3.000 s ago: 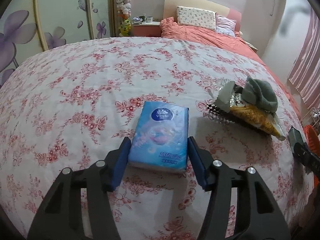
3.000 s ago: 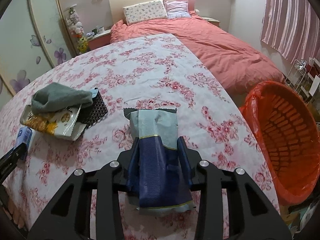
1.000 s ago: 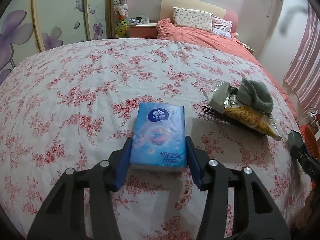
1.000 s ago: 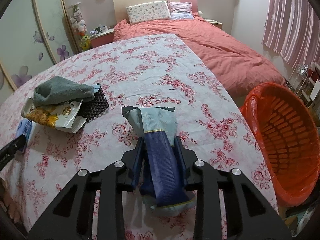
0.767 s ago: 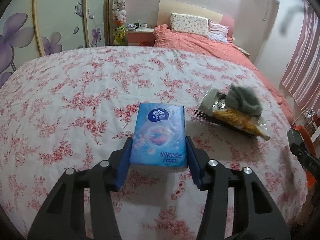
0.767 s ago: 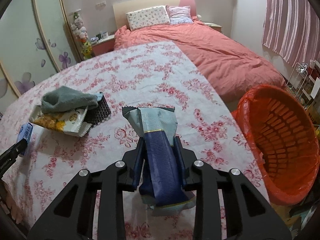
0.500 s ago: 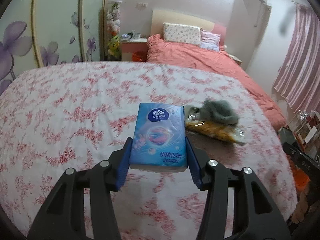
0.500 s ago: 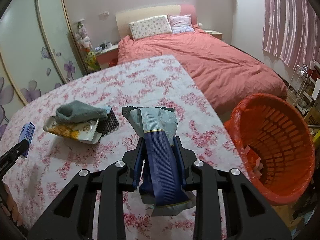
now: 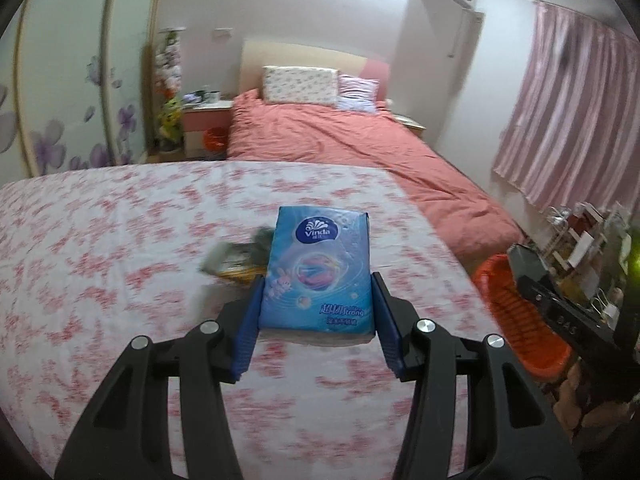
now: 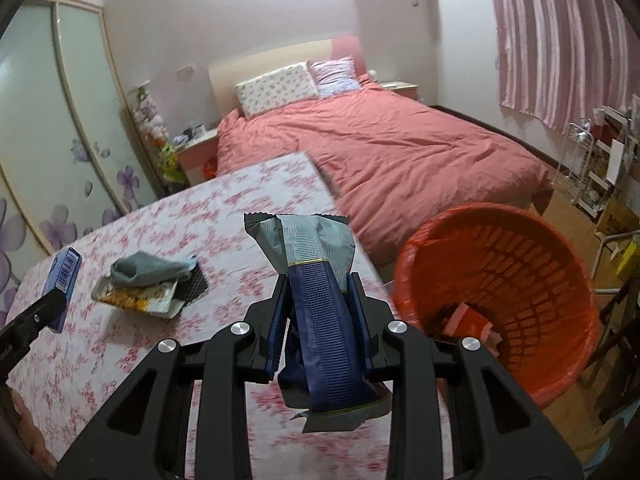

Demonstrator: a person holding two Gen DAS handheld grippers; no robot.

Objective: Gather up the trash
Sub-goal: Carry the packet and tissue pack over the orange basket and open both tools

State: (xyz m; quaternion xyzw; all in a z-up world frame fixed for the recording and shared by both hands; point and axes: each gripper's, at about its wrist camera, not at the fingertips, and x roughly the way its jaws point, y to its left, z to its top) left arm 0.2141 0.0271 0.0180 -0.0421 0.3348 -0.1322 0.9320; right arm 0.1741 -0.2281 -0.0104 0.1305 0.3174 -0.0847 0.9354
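Note:
My left gripper is shut on a blue tissue pack, held up above the floral tablecloth. The same tissue pack shows at the left of the right wrist view, clamped in the left gripper. My right gripper is shut on a dark blue and grey snack wrapper, lifted off the table. An orange trash basket stands on the floor to the right of the table, with some scraps inside; the basket also appears low right in the left wrist view.
On the table lie a yellow snack bag, a grey-green cloth on top of it and a black mesh piece. A pink bed lies beyond the table. A wire rack stands at the right wall.
Both grippers have risen off the table with their loads and swung toward the right. The basket now shows more fully and closer in both views.

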